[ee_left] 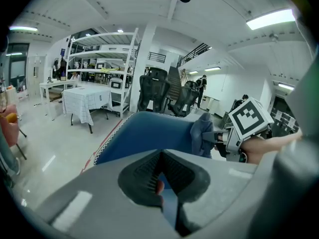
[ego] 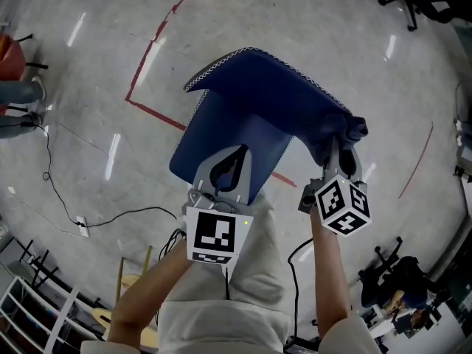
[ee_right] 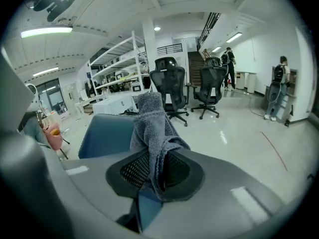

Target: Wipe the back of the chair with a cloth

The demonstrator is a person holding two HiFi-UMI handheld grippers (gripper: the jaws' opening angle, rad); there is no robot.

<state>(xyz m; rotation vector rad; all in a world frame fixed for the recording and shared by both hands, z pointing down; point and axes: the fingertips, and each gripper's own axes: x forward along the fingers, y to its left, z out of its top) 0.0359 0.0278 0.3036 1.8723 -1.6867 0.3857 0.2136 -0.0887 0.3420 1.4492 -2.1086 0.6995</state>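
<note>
Below me in the head view stands the blue chair (ego: 251, 102), its edge trimmed with white stitching. My left gripper (ego: 230, 164) is at the near edge of the chair and looks shut on it; in the left gripper view (ee_left: 160, 185) a sliver of blue sits between the closed jaws. A grey-blue cloth (ego: 339, 130) is pressed against the chair's right end, with my right gripper (ego: 337, 152) shut on it. Seen in the right gripper view, the cloth (ee_right: 152, 126) rises out of the jaws (ee_right: 157, 176) and hides part of the chair (ee_right: 107, 133). From the left gripper's camera the cloth (ee_left: 202, 133) bunches at the chair's far end.
Red tape lines (ego: 155, 113) and a black cable (ego: 103, 216) cross the shiny floor. Black office chairs (ee_right: 169, 86) stand ahead, with shelving (ee_left: 102, 59) and a cloth-covered table (ee_left: 87, 101) farther off. A person (ee_right: 278, 83) stands by the far right wall.
</note>
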